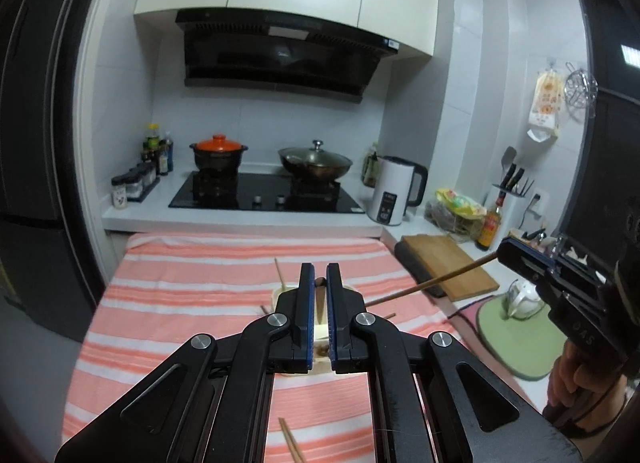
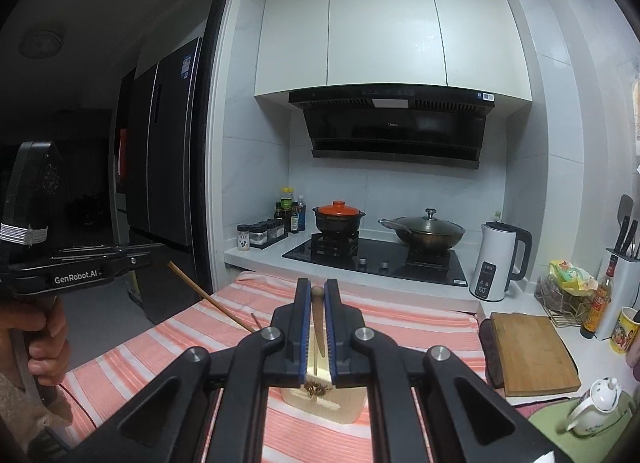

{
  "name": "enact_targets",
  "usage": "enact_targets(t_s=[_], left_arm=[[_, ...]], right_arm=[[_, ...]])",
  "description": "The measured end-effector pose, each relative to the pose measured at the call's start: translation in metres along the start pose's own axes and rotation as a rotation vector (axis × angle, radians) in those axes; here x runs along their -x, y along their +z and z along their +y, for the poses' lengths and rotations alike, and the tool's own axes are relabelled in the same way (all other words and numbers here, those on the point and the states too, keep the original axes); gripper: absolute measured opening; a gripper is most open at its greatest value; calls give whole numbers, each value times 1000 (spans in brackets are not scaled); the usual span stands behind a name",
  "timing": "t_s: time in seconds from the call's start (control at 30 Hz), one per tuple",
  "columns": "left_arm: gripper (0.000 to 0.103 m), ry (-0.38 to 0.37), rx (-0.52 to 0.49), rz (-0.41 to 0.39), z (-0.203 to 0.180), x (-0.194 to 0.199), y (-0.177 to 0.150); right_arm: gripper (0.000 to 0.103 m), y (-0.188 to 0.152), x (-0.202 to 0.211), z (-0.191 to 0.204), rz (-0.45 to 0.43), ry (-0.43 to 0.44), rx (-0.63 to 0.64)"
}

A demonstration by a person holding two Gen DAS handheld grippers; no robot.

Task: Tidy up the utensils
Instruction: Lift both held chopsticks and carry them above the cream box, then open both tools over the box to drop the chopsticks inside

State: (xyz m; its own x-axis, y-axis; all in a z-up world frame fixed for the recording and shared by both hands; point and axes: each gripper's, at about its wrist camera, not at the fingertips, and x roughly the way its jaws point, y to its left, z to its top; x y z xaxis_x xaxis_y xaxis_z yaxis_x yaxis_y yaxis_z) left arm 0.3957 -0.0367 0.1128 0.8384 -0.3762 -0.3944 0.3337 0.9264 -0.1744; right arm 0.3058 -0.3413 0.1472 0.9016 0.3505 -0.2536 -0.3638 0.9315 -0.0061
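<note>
A kitchen worktop covered with a pink-and-white striped cloth (image 1: 180, 303), seen from both handheld grippers as utensils are sorted. In the left wrist view the left gripper (image 1: 320, 269) fills the lower centre of the frame, its blue-edged jaws drawn close together and clamped on a thin brown left-hand chopstick (image 1: 320, 305) that runs down the narrow gap between them. Directly below, partly hidden by the jaws, a shallow cream tray (image 1: 279, 291) sits on the cloth. At the right edge of the same frame the right gripper (image 1: 502, 253), carried by a person's hand (image 1: 576, 383), is pinched shut on the end of a long right-hand chopstick (image 1: 432, 283) that slants down to the left, above the cloth and towards the tray. Loose chopsticks lie on the cloth: one (image 1: 278, 273) just above and left of the tray, another (image 1: 292, 443) at the bottom edge. In the right wrist view, the right gripper (image 2: 317, 285) at lower centre shows the same stick (image 2: 318, 323) gripped between its jaws, rounded end up, with the tray (image 2: 344, 403) beneath. At the left of that frame the left gripper (image 2: 160, 253) holds its chopstick (image 2: 208, 297) angled down to the right. Along the far counter stand a clay pot (image 1: 219, 155) with an orange lid, a lidded wok (image 1: 316, 163) and a white kettle (image 1: 396, 193). A wooden cutting board (image 1: 448, 263) and a white teapot (image 1: 524, 297) sit at the right.
</note>
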Motion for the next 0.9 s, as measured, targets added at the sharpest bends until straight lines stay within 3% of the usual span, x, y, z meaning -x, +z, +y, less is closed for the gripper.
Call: enact_targets(t_s=[0.2, 0.53, 0.9], left_arm=[[3, 29, -6, 140, 4, -77, 23], [3, 48, -5, 304, 12, -159, -2], [4, 42, 11, 339, 17, -191, -23]], right_arm=[[7, 15, -69, -25, 139, 13, -47], [7, -17, -166, -52, 427, 46, -161], [7, -47, -210, -59, 505, -1, -166]])
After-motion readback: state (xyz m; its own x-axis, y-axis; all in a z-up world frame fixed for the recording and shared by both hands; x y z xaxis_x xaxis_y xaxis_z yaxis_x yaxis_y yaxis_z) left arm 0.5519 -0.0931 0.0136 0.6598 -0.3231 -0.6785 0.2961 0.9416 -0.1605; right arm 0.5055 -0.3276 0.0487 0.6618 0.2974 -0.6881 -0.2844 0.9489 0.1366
